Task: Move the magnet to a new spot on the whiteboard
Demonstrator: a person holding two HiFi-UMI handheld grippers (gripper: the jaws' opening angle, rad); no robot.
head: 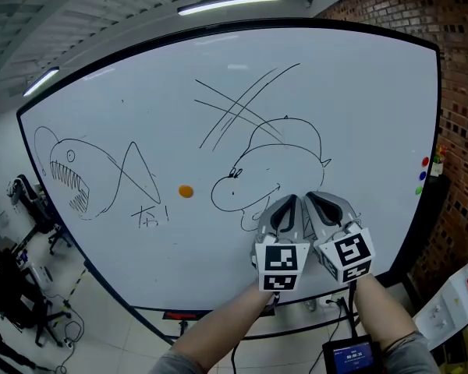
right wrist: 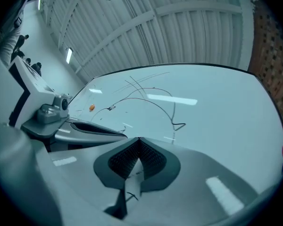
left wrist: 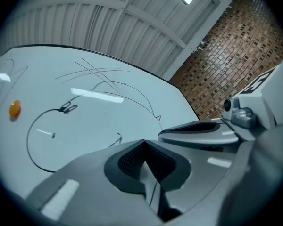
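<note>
Whiteboard (head: 140,115): upright, filling most of the head view, with black pen sketches across it.
Magnet (head: 186,191): small orange disc stuck to the board a little below mid-height, between a toothed fish sketch (head: 66,174) at its 9 o'clock and a round-nosed head sketch (head: 235,172) at its 3 o'clock; nothing touches it.
Crossed lines (head: 238,107): long pen strokes at 12 o'clock of the head sketch.
Left claw (head: 285,211): jaws pressed fully together with nothing between them; tips held near the board's lower part, under the head sketch, with the magnet well apart at 9 o'clock.
Right claw (head: 321,206): jaws likewise closed tight and empty; just beside the left claw at its 3 o'clock, the two housings almost touching.
Forearms (head: 218,333): enter from 6 o'clock, one behind each marker cube.
Coloured dots (head: 423,175): red, blue and green, at the board's right edge, 3 o'clock of the claws.
Brick wall (head: 460,92): beyond the board at 3 o'clock.
</note>
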